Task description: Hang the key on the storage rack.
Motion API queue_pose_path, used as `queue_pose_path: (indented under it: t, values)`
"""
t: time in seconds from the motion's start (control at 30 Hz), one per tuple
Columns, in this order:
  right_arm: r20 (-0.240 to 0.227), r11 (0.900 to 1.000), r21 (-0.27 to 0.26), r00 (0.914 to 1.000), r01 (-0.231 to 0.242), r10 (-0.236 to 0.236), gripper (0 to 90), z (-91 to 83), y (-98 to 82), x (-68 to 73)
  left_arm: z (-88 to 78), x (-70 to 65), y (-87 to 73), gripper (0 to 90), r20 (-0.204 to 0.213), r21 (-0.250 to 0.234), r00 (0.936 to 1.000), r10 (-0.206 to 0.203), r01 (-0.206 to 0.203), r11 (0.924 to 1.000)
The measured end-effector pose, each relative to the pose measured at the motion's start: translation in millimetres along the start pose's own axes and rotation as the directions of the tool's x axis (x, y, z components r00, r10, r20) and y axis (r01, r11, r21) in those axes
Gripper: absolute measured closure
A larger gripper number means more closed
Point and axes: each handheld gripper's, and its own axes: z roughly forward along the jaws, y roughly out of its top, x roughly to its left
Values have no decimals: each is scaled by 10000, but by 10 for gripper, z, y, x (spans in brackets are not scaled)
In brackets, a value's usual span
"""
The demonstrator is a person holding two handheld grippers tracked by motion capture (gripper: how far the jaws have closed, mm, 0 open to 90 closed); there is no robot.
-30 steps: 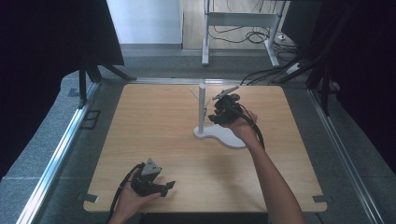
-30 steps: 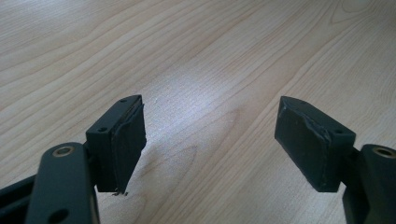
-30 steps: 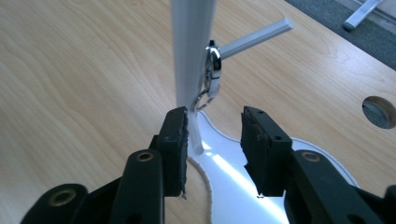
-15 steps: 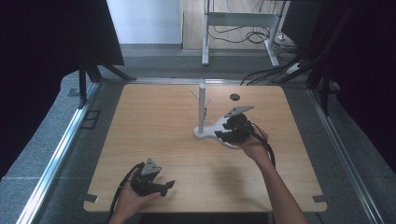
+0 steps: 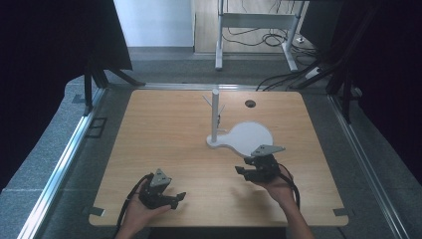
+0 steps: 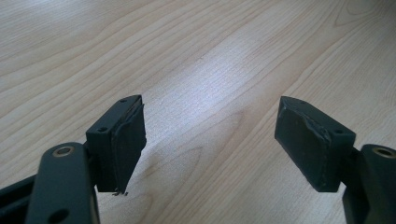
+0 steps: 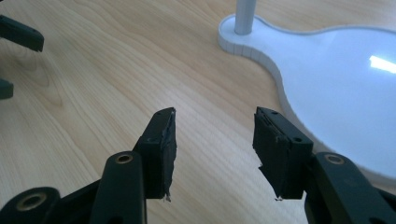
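Nearest the person, the left claw (image 5: 175,197) rests low by the front edge of the wooden surface (image 5: 164,134), left of the middle, gripped by the left hand (image 5: 137,211); in the left gripper view its jaws stand wide apart with bare wood between the pads (image 6: 128,140) and nothing held. To its right, a little farther in, the right claw (image 5: 245,172) sits in the right hand (image 5: 278,186) just short of the white stand (image 5: 249,137). Its jaws have just been opening and stand partly apart, with nothing between them, as the right gripper view shows: bare wood lies between the pads (image 7: 166,149) and the stand's curved rim (image 7: 280,100) runs just beyond and to the right. The stand is near the middle of the surface, slightly right: a flat, rounded base with a thin upright post (image 5: 215,114) at its left end, the post bearing small pegs near the top. From the post leftward to the left edge the wood lies open, and a wide open strip runs between the two claws along the front. Behind the stand, a small dark hole (image 5: 250,103) sits close to the far edge. A metal rail (image 5: 64,159) borders the left side, and beyond the far edge stand the legs of a desk (image 5: 259,25) with cables (image 5: 254,37) on the floor.
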Motion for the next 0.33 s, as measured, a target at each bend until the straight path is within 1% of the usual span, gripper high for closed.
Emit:
queue_pose_path:
  t: [0.1, 0.17, 0.2, 0.23, 0.27, 0.33]
  values:
    - [13, 9998, -91, 9999, -172, 172, 481, -20, -105, -18, 3, -3, -1, 252, -16, -1, 10000, 4, -4, 10000]
    - [211, 9992, -201, 9991, -352, 356, 461, -45, -170, -48, 8, -10, -1, 252, -25, 6, 10000, 14, -14, 10000]
    - [390, 9977, -387, 9976, -552, 567, 458, -62, -205, -70, 10, -12, 0, 252, -15, 14, 10000, 34, -34, 10000]
    - [436, 9972, -391, 9969, -644, 661, 449, -71, -217, -84, 13, -19, 2, 252, 3, 19, 10000, 56, -56, 10000]
    - [559, 9976, -340, 9965, -601, 620, 445, -96, -235, -95, 16, -21, 2, 252, -3, 20, 10000, 64, -64, 10000]
    - [807, 9976, -424, 9950, -555, 588, 436, -131, -264, -101, 23, -23, 5, 252, -1, 40, 10000, 71, -71, 10000]
